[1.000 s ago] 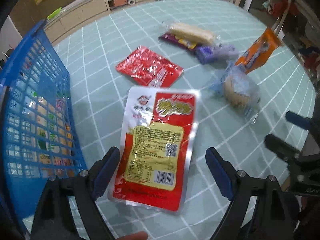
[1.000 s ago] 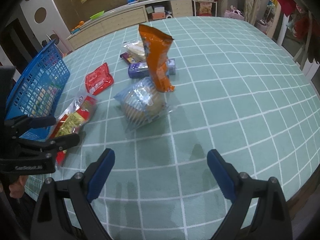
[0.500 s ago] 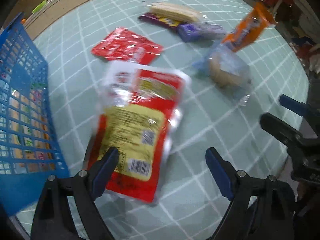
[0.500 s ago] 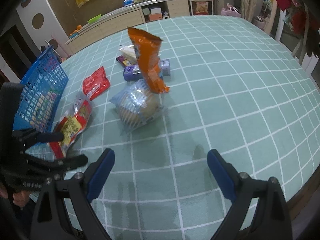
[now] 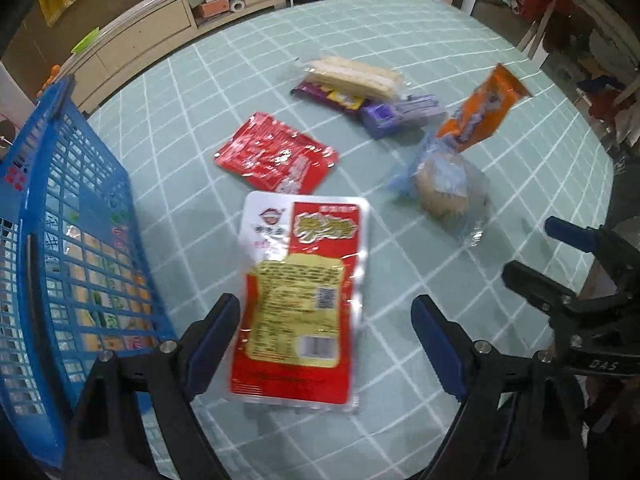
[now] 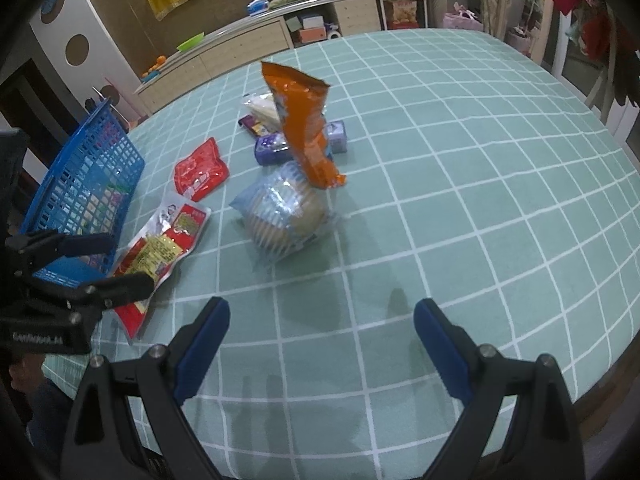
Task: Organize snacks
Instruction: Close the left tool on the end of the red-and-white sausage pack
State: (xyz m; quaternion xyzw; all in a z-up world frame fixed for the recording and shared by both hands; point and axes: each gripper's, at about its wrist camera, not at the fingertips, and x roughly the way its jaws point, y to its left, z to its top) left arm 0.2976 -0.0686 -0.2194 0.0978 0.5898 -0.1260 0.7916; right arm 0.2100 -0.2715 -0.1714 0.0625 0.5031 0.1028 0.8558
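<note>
Red-and-white snack packet (image 5: 298, 300) flat on the teal checked table (image 5: 500, 160), lying between the wide-spread jaws of the left gripper (image 5: 326, 326) with neither pad pressing it, just beside the blue plastic basket (image 5: 60, 240). Farther off, a small red sachet (image 5: 276, 154), a clear-wrapped cake (image 5: 444, 192) with an orange bag (image 5: 480, 108) leaning on it, wafers (image 5: 354, 76) and a purple pack (image 5: 400, 114). Right gripper (image 6: 322, 338) over bare cloth, jaws released and empty.
</note>
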